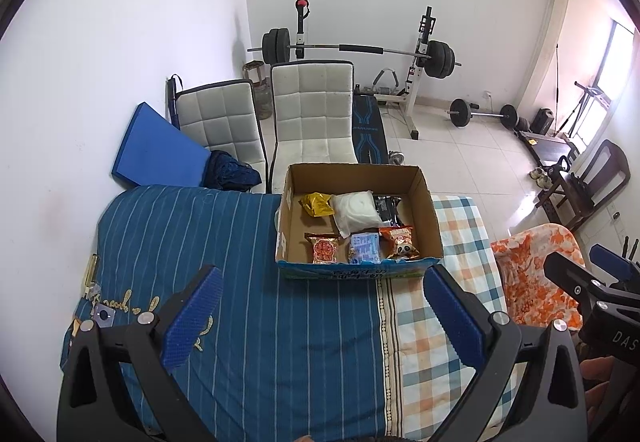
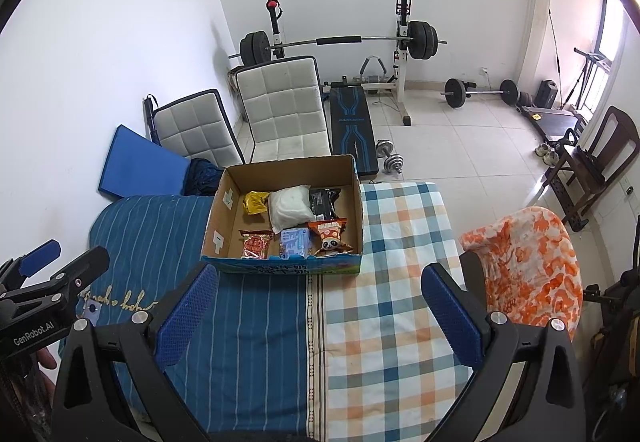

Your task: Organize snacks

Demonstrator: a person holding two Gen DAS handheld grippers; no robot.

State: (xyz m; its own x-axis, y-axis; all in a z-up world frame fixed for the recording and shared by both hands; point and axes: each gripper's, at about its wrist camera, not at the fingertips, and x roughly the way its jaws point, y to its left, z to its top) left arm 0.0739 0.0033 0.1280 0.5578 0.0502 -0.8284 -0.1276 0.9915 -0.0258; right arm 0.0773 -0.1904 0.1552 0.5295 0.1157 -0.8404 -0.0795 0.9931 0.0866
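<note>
An open cardboard box (image 1: 430,218) (image 2: 288,168) stands on the cloth-covered table. Inside lie several snack packs: a yellow bag (image 1: 317,203) (image 2: 256,202), a white bag (image 1: 357,211) (image 2: 290,207), a black pack (image 1: 387,207) (image 2: 325,199), a red pack (image 1: 323,248) (image 2: 255,244), a blue pack (image 1: 364,248) (image 2: 295,242) and an orange panda pack (image 1: 400,241) (image 2: 331,236). My left gripper (image 1: 324,316) hangs open and empty in front of the box. My right gripper (image 2: 320,312) is open and empty too, just short of the box's near wall.
Blue striped cloth (image 1: 240,242) and checked cloth (image 2: 400,262) cover the table. An orange floral chair cover (image 2: 532,266) is at the right. Two white padded chairs (image 1: 312,114), a blue mat (image 1: 148,150) and a barbell rack (image 1: 420,54) stand behind.
</note>
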